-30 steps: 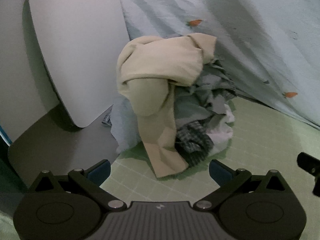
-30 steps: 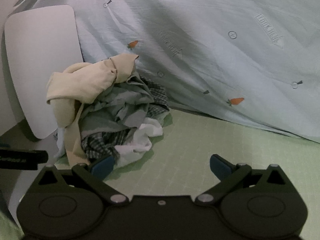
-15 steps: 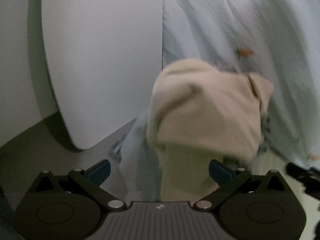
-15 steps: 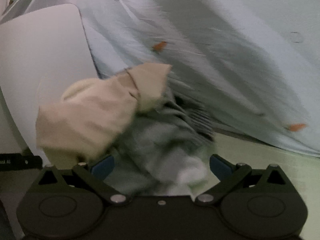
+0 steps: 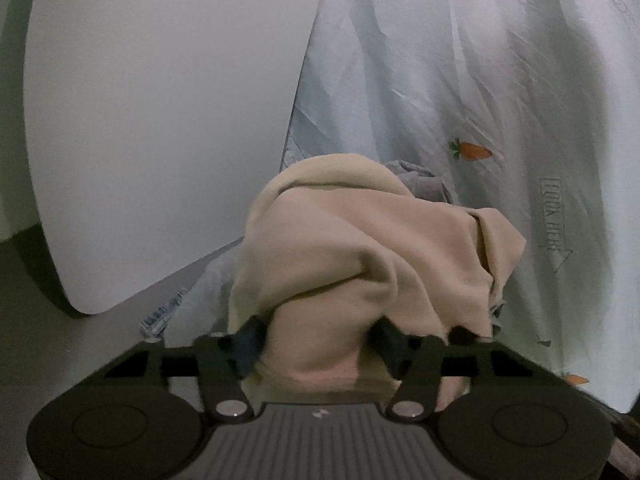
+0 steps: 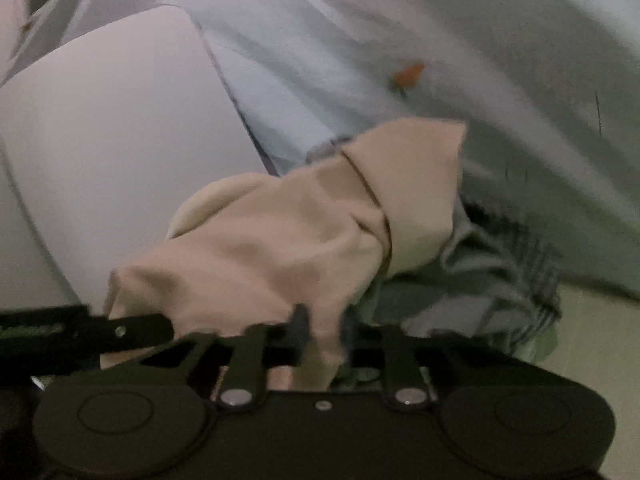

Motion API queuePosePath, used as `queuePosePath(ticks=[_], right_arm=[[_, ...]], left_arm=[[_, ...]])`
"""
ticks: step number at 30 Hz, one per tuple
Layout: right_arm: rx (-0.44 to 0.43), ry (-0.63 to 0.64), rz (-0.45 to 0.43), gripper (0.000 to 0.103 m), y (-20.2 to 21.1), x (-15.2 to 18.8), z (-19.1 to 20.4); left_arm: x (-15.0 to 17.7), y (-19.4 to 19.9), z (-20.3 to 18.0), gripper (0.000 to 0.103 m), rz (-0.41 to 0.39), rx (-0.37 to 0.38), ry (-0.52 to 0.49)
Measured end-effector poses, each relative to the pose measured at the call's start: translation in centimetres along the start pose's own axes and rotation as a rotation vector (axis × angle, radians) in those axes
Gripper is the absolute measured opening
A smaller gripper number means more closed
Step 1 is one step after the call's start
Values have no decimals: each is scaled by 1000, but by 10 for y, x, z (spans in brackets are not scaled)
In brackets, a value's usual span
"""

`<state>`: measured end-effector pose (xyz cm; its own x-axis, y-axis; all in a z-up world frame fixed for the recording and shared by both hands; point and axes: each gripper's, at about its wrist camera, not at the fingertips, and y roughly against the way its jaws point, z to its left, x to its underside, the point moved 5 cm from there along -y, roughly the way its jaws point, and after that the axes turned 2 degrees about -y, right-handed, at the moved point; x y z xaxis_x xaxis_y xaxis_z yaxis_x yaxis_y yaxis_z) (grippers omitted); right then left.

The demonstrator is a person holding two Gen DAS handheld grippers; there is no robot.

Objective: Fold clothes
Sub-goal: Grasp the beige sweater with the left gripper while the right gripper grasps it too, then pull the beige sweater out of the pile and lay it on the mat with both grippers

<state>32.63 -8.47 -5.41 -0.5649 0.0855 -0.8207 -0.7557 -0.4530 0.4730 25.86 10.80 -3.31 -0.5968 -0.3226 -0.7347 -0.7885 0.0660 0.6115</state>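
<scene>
A beige garment (image 5: 360, 248) lies on top of a heap of clothes; it also shows in the right wrist view (image 6: 288, 240). My left gripper (image 5: 320, 340) has its fingers pressed against a fold of the beige cloth from both sides. My right gripper (image 6: 324, 336) is closed narrowly on another fold of the same garment, further right. Grey and checked clothes (image 6: 500, 264) lie under and right of it. The left gripper's body (image 6: 80, 332) shows at the left edge of the right wrist view.
A white rounded board (image 5: 160, 120) leans on the left. A pale blue sheet with carrot prints (image 5: 500, 100) hangs behind the heap. A light green gridded mat (image 6: 592, 340) lies to the right.
Both grippers have moved forward into the heap and closed from wide open onto the beige garment. The view has tilted upward.
</scene>
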Motion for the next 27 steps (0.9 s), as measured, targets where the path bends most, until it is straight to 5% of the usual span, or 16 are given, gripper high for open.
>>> queuePosePath(ticks=[4, 12, 27], right_arm=[[-12, 53, -78, 9, 31, 1, 9], [68, 78, -161, 8, 114, 20, 3], [294, -11, -159, 8, 323, 100, -137]], left_arm=[[2, 3, -9, 28, -13, 6, -22], [39, 53, -56, 20, -20, 43, -113], [217, 132, -238, 18, 151, 176, -197]])
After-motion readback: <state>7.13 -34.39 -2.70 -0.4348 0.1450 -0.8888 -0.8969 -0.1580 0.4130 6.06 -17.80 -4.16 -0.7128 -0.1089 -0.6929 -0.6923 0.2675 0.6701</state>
